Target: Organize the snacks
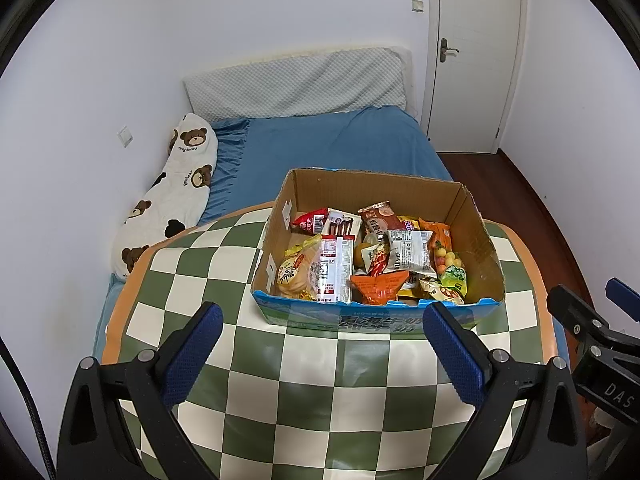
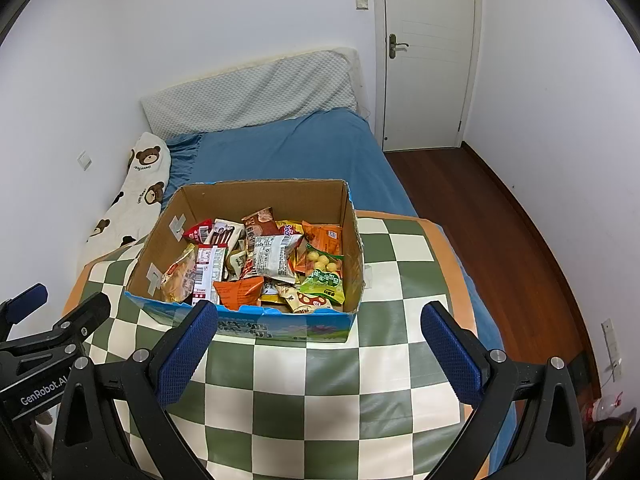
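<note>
The checkered surface (image 2: 320,392) lies bare in front of the cardboard box (image 2: 248,196), so there is open room there. The box's upright walls ring the snack packets (image 2: 272,258), leaving them reachable only through the open top.

A cardboard box (image 2: 256,200) stands on the green-and-white checkered cloth (image 2: 320,380), heaped with snack packets (image 2: 272,260) — an orange one at its near edge, a green one at the right. The right gripper (image 2: 318,320) hangs wide open before it, empty. The left gripper (image 2: 60,312) shows at the left edge — its state unclear.
</note>
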Motion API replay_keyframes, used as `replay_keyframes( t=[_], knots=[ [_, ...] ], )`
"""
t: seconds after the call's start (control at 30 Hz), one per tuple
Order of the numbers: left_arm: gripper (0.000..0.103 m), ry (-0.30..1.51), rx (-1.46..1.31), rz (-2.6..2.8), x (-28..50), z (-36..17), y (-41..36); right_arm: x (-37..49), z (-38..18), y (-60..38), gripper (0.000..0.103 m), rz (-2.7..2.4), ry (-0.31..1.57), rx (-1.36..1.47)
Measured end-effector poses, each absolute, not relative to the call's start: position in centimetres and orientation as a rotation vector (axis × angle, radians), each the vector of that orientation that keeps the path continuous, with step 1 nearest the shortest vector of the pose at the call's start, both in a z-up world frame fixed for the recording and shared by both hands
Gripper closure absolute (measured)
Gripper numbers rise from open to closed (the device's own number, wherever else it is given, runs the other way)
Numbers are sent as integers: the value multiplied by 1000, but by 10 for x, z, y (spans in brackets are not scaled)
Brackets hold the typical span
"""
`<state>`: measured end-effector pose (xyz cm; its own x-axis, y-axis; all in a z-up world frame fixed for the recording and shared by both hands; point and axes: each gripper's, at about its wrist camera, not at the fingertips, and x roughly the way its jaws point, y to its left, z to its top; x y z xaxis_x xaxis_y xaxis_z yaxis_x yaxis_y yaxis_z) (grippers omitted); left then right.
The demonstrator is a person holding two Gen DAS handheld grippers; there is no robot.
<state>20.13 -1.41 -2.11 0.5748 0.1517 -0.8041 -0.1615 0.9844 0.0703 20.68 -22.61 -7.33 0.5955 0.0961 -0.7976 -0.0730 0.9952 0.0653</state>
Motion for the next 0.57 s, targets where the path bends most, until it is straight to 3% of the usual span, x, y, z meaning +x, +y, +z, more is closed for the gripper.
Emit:
replay_keyframes(
  t=[0.57],
  knots=[
    [0,927,-4,197,200,-21,-15,206,-72,-221,0,103,931,21]
  ],
)
